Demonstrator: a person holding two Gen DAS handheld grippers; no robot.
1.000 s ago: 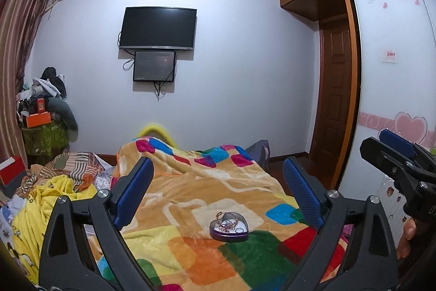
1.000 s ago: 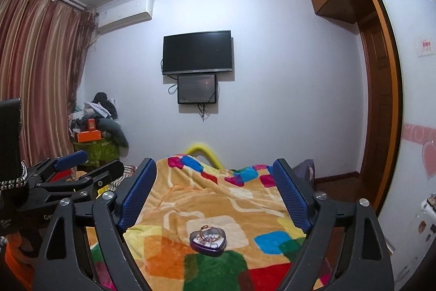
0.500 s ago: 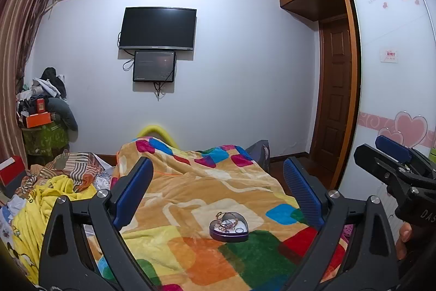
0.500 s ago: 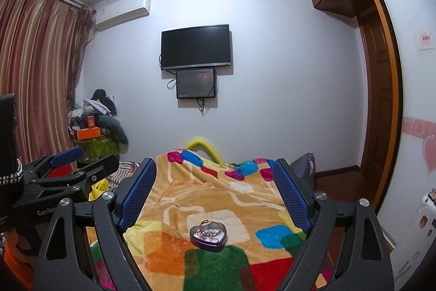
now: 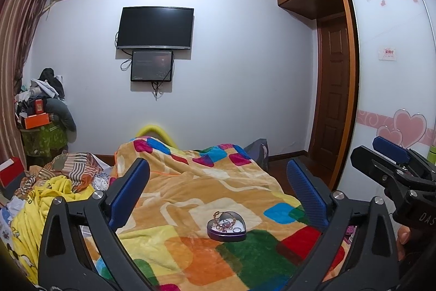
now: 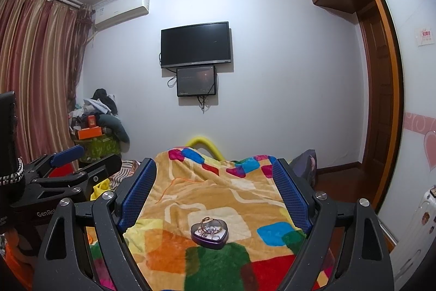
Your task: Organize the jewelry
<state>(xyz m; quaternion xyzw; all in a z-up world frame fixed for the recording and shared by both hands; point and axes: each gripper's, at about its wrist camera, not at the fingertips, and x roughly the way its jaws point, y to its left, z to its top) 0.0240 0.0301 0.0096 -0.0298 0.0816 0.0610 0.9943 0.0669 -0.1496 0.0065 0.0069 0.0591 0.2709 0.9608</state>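
Your left gripper [image 5: 218, 182] is spread wide and holds nothing; your right gripper [image 6: 215, 180] is likewise spread and empty. Both hang above the blanket [image 5: 190, 187], well short of the tin [image 5: 226, 226]. That heart-shaped tin sits open on the blanket ahead, between each gripper's fingers in view, with jewelry [image 5: 224, 221] piled inside. Beyond, a TV [image 5: 155, 27] hangs on the wall.

Home bedroom: blanket-covered bed [image 5: 207, 182], wall television [image 5: 155, 27], wardrobe [image 5: 392, 59].
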